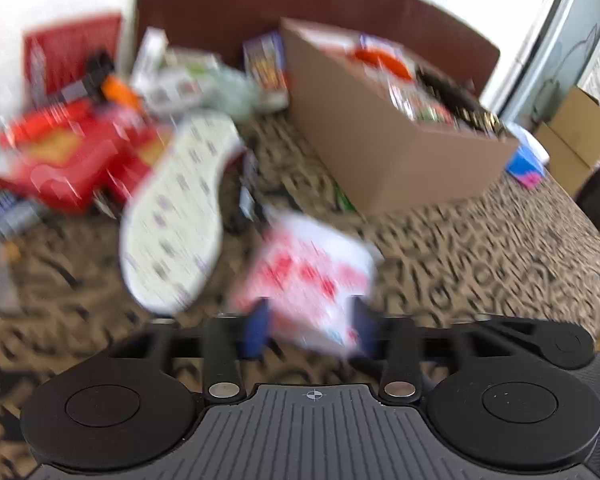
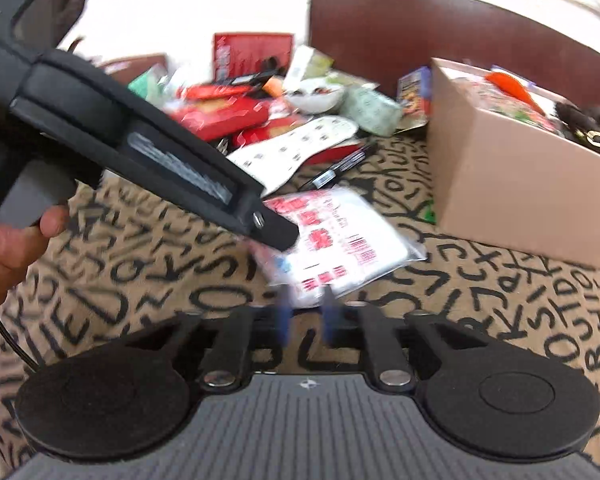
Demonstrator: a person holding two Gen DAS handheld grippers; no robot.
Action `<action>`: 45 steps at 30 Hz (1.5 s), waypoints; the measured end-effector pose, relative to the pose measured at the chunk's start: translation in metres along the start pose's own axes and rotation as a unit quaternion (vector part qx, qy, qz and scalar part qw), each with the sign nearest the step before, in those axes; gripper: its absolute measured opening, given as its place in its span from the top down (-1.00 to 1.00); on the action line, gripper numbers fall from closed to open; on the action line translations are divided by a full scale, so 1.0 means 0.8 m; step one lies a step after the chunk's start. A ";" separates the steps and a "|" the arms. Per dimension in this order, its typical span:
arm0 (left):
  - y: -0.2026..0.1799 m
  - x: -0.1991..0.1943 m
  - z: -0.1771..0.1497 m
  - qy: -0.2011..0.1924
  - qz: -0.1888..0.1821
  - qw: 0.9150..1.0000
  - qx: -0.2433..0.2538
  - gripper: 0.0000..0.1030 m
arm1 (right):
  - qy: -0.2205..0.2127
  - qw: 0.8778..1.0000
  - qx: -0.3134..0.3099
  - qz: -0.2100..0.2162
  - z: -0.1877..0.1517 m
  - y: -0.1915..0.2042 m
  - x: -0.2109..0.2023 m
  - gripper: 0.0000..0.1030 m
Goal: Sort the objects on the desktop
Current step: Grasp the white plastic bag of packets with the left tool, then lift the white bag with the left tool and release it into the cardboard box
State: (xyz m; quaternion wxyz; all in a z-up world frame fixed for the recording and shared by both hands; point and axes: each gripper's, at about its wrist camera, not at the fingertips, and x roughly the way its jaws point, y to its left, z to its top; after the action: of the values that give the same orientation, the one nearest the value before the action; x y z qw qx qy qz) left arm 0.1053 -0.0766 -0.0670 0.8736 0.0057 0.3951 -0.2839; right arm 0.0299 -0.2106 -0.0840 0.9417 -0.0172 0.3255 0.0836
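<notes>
A white plastic packet with red print (image 1: 308,276) lies on the letter-patterned tablecloth. My left gripper (image 1: 312,324) has its blue fingers on either side of the packet's near end; the view is blurred. In the right wrist view the same packet (image 2: 340,240) lies ahead, and the left gripper's black body (image 2: 148,152) reaches onto it from the left. My right gripper (image 2: 306,312) has its blue fingers close together around the packet's near corner. A cardboard box (image 1: 384,136) filled with items stands behind, and it also shows in the right wrist view (image 2: 512,184).
A white patterned insole (image 1: 180,216), red snack packs (image 1: 68,156), a red box (image 1: 72,52) and small packages lie in a heap at the back left. A black pen (image 2: 340,168) lies by the insole. A brown chair back (image 2: 440,28) stands behind the table.
</notes>
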 end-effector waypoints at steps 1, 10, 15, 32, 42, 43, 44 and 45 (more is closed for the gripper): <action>0.002 -0.003 0.005 -0.013 0.015 1.000 0.001 -0.52 | -0.004 1.000 0.009 0.000 0.002 -0.003 0.001 -0.40; 0.004 0.063 0.020 0.049 0.007 0.998 0.035 -0.62 | 0.015 0.999 0.051 0.008 0.002 -0.010 0.030 -0.46; 0.006 0.080 0.018 0.075 -0.020 0.997 0.023 -0.25 | 0.018 0.999 0.048 0.010 0.005 -0.014 0.041 -0.51; -0.003 0.075 0.017 0.081 -0.004 0.997 0.022 0.05 | 0.016 0.999 0.037 0.023 0.009 -0.015 0.051 -0.18; -0.038 0.026 0.002 0.049 0.009 0.999 0.016 0.25 | 0.001 0.997 0.056 0.051 -0.003 -0.019 0.006 0.04; -0.041 0.019 0.005 0.041 0.008 0.999 0.015 0.25 | -0.006 0.997 0.056 0.050 0.000 -0.020 -0.002 0.04; -0.046 0.011 0.009 0.033 0.006 0.999 0.014 0.25 | -0.014 0.997 0.055 0.048 0.003 -0.022 -0.010 0.04; -0.051 0.002 0.014 0.023 0.005 1.000 0.017 0.25 | -0.024 0.997 0.053 0.047 0.008 -0.023 -0.019 0.04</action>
State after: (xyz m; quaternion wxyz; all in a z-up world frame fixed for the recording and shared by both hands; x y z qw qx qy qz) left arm 0.0937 -0.1144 -0.0515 0.8656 0.0285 0.4098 -0.2862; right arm 0.0251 -0.2306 -0.0695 0.9439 0.0499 0.3072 0.1106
